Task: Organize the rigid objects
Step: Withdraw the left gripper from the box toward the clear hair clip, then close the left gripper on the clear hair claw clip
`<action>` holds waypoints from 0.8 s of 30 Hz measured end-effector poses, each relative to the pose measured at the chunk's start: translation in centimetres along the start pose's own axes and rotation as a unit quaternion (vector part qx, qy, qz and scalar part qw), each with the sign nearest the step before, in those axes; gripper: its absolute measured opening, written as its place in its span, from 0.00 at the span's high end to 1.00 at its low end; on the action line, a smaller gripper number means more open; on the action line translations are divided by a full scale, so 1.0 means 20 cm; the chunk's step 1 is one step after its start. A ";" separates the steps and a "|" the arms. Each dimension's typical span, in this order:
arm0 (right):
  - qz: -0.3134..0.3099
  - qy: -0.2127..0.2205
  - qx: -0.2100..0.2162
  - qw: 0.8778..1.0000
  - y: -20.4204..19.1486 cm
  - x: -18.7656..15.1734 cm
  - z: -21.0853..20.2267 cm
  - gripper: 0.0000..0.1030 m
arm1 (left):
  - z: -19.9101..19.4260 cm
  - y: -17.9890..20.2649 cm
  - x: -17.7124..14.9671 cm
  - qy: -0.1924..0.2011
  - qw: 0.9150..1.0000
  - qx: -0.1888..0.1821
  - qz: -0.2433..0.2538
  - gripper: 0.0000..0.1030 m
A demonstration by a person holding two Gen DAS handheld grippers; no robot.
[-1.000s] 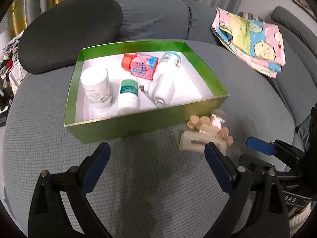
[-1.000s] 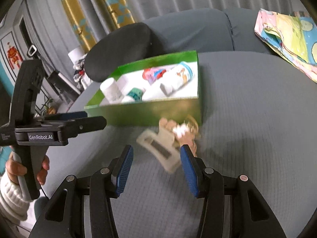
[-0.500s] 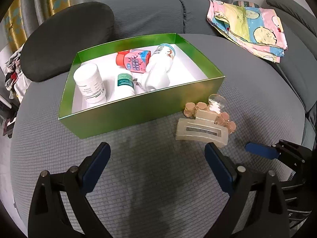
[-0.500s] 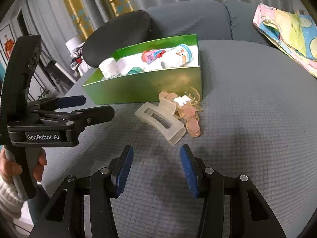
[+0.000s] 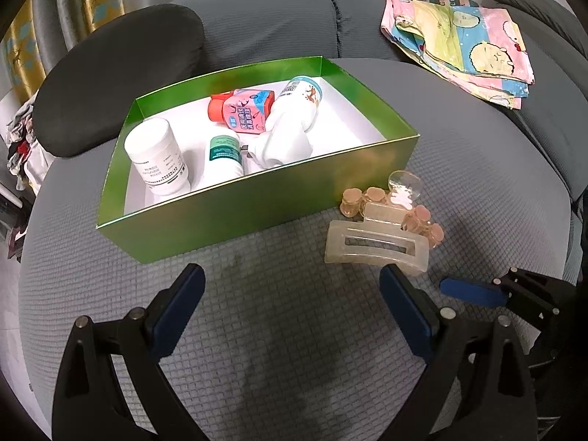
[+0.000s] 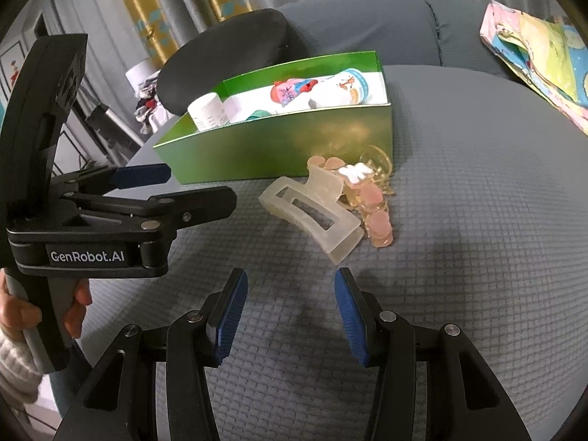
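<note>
A frosted cream hair claw clip point(image 5: 376, 248) point(image 6: 312, 215) lies on the grey cushion just outside the green box point(image 5: 257, 198) point(image 6: 279, 147), with a small pink flower-decorated clip point(image 5: 400, 205) point(image 6: 367, 191) touching it. The box holds a white jar point(image 5: 156, 156), a green-capped bottle point(image 5: 225, 156), a pink bottle point(image 5: 242, 108) and a white bottle point(image 5: 290, 121). My left gripper point(image 5: 292, 294) stands wide open and empty in front of the box. My right gripper point(image 6: 290, 294), partly open with nothing between its pads, hovers just short of the claw clip.
A folded cartoon-print cloth point(image 5: 463, 44) point(image 6: 533, 55) lies at the back right on the sofa. A dark round cushion point(image 5: 110, 73) sits behind the box. A hand in a white sleeve point(image 6: 22, 316) holds the left gripper's handle at the left edge.
Both grippers sank a little toward the cushion. In both views the claw clip and the flower clip moved closer; the blurred clip in the right view a second ago now lies still.
</note>
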State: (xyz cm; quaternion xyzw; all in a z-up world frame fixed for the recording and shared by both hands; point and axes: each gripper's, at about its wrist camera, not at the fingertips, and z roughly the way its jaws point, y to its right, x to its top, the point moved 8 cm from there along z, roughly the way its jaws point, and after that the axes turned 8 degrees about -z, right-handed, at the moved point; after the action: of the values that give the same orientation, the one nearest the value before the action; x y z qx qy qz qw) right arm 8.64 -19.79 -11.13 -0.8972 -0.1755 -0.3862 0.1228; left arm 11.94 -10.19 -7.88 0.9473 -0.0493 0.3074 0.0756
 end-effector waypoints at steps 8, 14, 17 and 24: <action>0.006 -0.001 0.011 1.000 0.00 -0.01 0.05 0.51 | 0.07 0.00 0.01 -0.020 0.999 -0.022 -0.021 0.07; 0.009 0.004 0.008 1.000 0.02 0.00 0.09 0.51 | 0.11 0.04 0.03 -0.030 0.998 -0.046 -0.030 0.07; 0.011 0.003 0.001 1.000 0.03 0.00 0.10 0.51 | 0.13 0.07 0.05 -0.032 0.998 -0.054 -0.030 0.07; 0.029 0.014 -0.015 0.999 0.09 0.04 0.12 0.51 | 0.22 0.13 0.06 -0.055 0.994 -0.080 -0.044 0.07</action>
State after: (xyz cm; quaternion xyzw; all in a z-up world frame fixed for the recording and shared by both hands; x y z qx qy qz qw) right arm 11.38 -20.43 -12.34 -0.8981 -0.1421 -0.3977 0.1227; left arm 15.10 -13.49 -10.31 0.9550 -0.0363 0.2462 0.1612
